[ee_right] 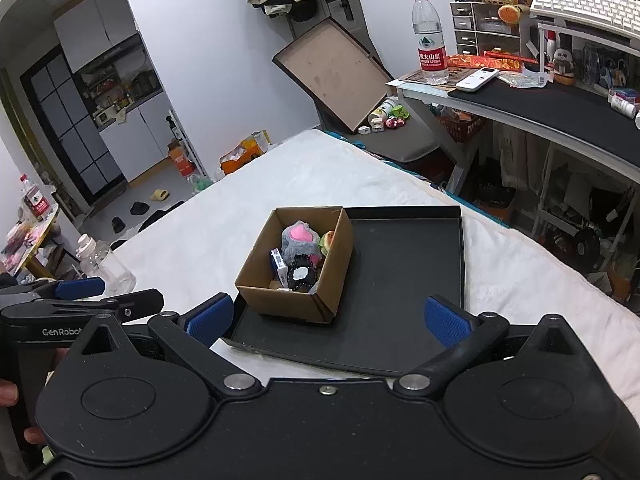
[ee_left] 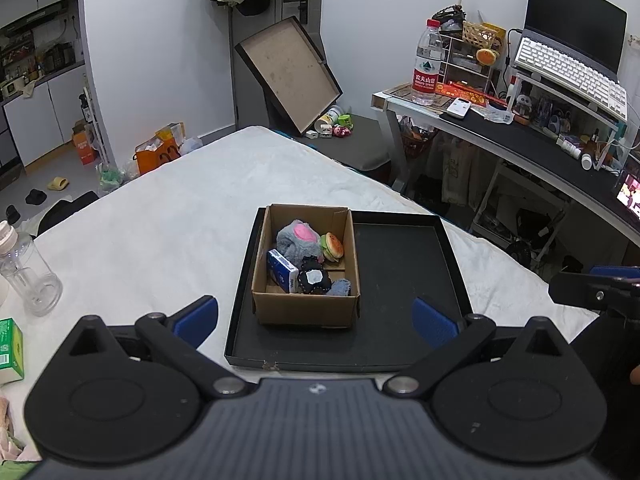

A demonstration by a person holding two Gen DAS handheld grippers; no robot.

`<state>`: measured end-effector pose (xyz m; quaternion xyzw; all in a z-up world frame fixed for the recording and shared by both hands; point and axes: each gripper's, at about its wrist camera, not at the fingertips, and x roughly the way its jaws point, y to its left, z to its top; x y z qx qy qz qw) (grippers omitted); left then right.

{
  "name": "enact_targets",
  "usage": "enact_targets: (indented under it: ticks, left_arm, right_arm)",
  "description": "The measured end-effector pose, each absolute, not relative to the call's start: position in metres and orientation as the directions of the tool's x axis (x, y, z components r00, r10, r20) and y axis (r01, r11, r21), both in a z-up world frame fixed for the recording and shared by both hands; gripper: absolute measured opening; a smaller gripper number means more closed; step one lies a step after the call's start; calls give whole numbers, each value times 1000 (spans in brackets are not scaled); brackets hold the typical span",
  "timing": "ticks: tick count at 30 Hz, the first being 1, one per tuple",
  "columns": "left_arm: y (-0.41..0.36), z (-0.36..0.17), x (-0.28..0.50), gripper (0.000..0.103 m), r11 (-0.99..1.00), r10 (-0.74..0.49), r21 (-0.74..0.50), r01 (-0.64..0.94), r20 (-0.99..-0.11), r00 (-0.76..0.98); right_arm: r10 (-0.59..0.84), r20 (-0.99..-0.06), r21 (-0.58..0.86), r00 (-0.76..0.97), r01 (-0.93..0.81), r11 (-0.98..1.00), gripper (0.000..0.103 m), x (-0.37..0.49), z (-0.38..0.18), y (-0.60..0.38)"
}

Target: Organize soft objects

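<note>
Several soft toys (ee_left: 298, 240) sit inside a cardboard box (ee_left: 306, 308) at the left of a black tray (ee_left: 400, 344). Left gripper (ee_left: 316, 318) and right gripper (ee_right: 327, 316) hover level before it, jaws wide, holding nothing. Tray rests on a white blanket (ee_left: 160, 240); cluttered desk (ee_left: 500, 136) stands rightward.

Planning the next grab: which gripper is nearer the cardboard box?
Left, by a judgement. The left gripper is open directly before the cardboard box, box centred between its fingers. The right gripper, also open, sits off toward the black tray's bare right side.
</note>
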<state>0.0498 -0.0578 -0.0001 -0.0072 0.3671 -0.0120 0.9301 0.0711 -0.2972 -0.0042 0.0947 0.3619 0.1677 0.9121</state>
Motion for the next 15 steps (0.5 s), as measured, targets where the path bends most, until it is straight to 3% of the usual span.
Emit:
enact_targets:
  ticks: [15]
  left_arm:
    - [-57,-4,51,103,1000,-26,-17,20,-684,729]
  right_arm:
    - [369,-633,289,681,-235,928,103,73,-5,-297]
